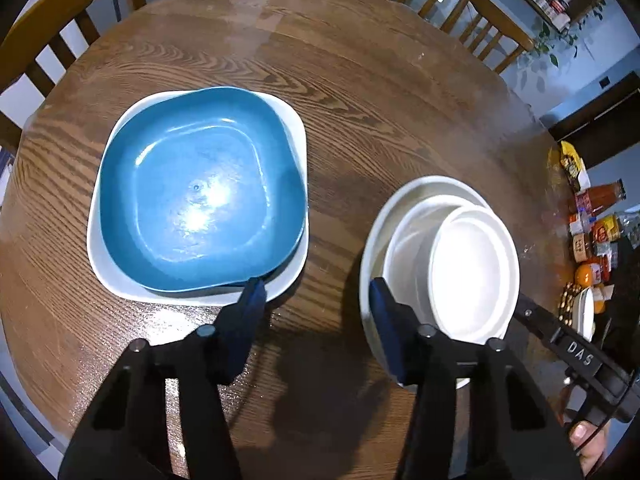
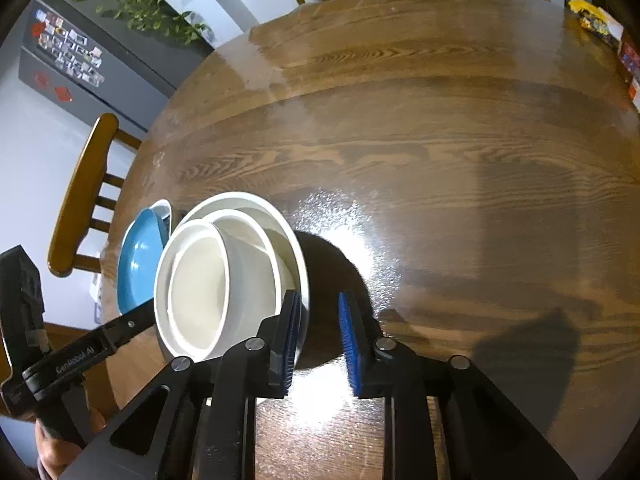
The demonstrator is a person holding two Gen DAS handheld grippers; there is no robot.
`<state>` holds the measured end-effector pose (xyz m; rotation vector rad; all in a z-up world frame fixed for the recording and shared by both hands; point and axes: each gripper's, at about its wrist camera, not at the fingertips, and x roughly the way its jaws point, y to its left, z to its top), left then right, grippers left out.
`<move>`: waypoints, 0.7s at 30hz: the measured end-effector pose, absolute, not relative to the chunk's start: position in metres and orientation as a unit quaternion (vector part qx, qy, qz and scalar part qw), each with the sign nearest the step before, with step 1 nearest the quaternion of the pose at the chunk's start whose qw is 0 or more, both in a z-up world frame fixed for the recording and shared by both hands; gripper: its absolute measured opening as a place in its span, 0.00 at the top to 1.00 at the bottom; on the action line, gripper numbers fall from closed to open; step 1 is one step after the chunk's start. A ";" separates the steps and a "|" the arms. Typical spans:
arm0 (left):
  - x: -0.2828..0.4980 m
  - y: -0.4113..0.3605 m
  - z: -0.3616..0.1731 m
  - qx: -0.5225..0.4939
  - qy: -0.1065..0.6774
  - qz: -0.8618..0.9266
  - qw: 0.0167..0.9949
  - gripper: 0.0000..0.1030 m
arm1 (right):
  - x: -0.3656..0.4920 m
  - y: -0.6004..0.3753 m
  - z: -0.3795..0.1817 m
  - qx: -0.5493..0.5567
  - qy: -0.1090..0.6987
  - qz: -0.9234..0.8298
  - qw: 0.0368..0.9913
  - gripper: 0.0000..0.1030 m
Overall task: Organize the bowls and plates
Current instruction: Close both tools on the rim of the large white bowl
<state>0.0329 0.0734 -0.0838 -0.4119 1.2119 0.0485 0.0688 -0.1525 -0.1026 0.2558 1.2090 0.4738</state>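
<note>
A blue square bowl (image 1: 200,200) rests in a white square plate (image 1: 296,128) on the left of the wooden table (image 1: 360,80). To its right, several round white bowls (image 1: 472,272) sit nested, the smallest tilted. My left gripper (image 1: 316,286) is open over bare wood between the two stacks, its left fingertip at the square plate's near rim and its right fingertip over the round stack's left rim. In the right wrist view my right gripper (image 2: 320,300) is open at the right edge of the nested bowls (image 2: 196,288). Its left finger lies against the outer rim; the right finger stands clear of it.
Wooden chairs (image 1: 492,20) ring the table. Bottles and snack packets (image 1: 596,232) crowd the table's right edge. A chair (image 2: 84,196) and a dark fridge (image 2: 80,60) stand beyond the left side. Bare wood (image 2: 440,160) stretches behind and right of the bowls.
</note>
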 end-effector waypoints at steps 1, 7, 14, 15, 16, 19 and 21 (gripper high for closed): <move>0.034 0.071 -0.085 -0.192 0.568 0.016 0.800 0.62 | 0.069 -0.152 -0.102 0.118 0.560 0.220 0.790 0.81; 0.037 0.063 -0.087 -0.181 0.565 0.009 0.805 0.79 | 0.069 -0.152 -0.104 0.124 0.559 0.225 0.788 0.81; 0.042 0.048 -0.087 -0.153 0.554 0.002 0.818 0.98 | 0.067 -0.149 -0.105 0.140 0.552 0.230 0.789 0.91; 0.042 0.049 -0.088 -0.153 0.554 0.002 0.818 0.98 | 0.066 -0.148 -0.104 0.136 0.551 0.227 0.792 0.91; 0.042 0.050 -0.088 -0.159 0.554 0.000 0.817 0.98 | 0.065 -0.146 -0.103 0.133 0.548 0.226 0.794 0.91; 0.039 0.049 -0.087 -0.164 0.552 -0.003 0.818 0.99 | 0.065 -0.148 -0.104 0.145 0.549 0.225 0.792 0.91; 0.040 0.047 -0.086 -0.159 0.550 -0.003 0.820 0.99 | 0.064 -0.146 -0.104 0.143 0.548 0.222 0.794 0.91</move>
